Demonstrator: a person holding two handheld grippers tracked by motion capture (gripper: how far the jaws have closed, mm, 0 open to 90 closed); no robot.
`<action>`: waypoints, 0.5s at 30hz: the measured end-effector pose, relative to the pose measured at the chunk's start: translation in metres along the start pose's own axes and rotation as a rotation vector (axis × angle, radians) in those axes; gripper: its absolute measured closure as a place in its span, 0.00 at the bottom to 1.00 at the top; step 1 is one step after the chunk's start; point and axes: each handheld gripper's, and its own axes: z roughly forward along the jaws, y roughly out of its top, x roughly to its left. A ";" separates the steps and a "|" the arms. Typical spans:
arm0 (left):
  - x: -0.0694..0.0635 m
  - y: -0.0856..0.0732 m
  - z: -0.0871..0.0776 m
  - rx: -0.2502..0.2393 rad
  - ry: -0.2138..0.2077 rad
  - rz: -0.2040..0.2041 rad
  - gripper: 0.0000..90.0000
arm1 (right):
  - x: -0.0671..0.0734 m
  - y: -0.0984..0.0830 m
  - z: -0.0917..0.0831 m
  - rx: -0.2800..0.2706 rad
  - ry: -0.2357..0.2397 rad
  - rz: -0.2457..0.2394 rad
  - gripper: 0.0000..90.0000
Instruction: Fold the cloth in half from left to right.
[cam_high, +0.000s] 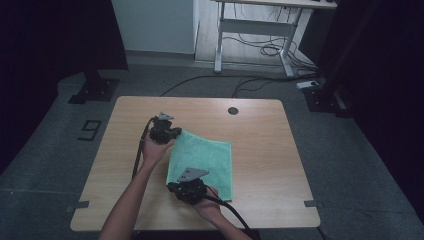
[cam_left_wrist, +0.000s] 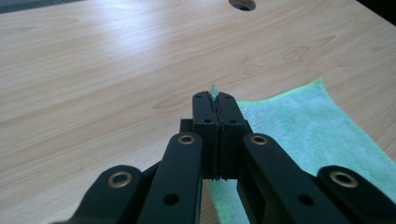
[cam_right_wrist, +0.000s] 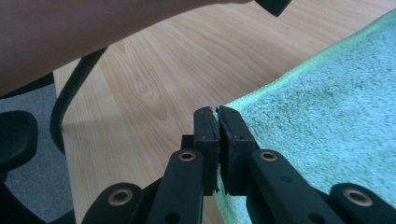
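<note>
We're pinching the towel (cam_high: 202, 160) with both grippers: left (cam_high: 172, 134) clamping its 11 o'clock corner, right (cam_high: 186, 186) its 7 o'clock corner. It's looking soft and floppy, so we're figuring corners are the best hold.

Lab-like room, grey floor (cam_high: 45, 150), wooden table (cam_high: 260, 145), desk frame (cam_high: 255, 30), trailing cables (cam_high: 260, 50)
</note>
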 end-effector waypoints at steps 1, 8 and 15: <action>-0.001 -0.002 0.000 0.001 0.000 0.004 0.99 | 0.000 0.001 -0.001 -0.004 0.000 -0.002 0.95; 0.002 -0.005 -0.005 -0.003 0.007 0.000 0.99 | -0.003 -0.001 0.000 0.000 0.002 0.015 0.95; -0.001 0.010 -0.027 -0.048 0.022 0.031 0.98 | 0.005 0.016 -0.004 -0.042 0.029 -0.020 0.95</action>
